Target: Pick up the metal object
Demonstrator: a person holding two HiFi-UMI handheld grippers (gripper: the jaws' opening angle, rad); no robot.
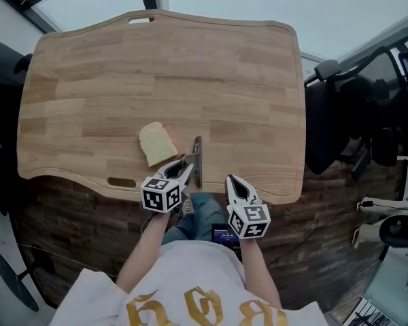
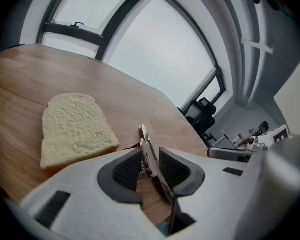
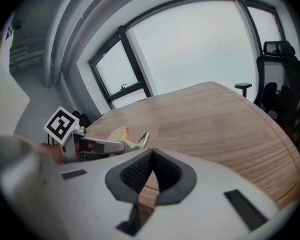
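Note:
A thin metal object (image 1: pixel 197 159) stands on edge at the near side of the wooden table (image 1: pixel 190 66). My left gripper (image 1: pixel 184 173) is shut on it, and its dark pads press the metal blade (image 2: pixel 151 156) from both sides in the left gripper view. Just left of it lies a slice of white bread (image 1: pixel 157 143) (image 2: pixel 74 129). My right gripper (image 1: pixel 230 181) hovers at the table's near edge, to the right of the metal object, shut with nothing in it. The right gripper view shows the left gripper (image 3: pixel 92 145) with the metal tip (image 3: pixel 139 142) sticking out.
The table's near edge (image 1: pixel 211 197) runs just under both grippers. A black office chair (image 1: pixel 340 114) stands to the right of the table. A handle slot (image 1: pixel 121 182) is cut in the near left of the tabletop.

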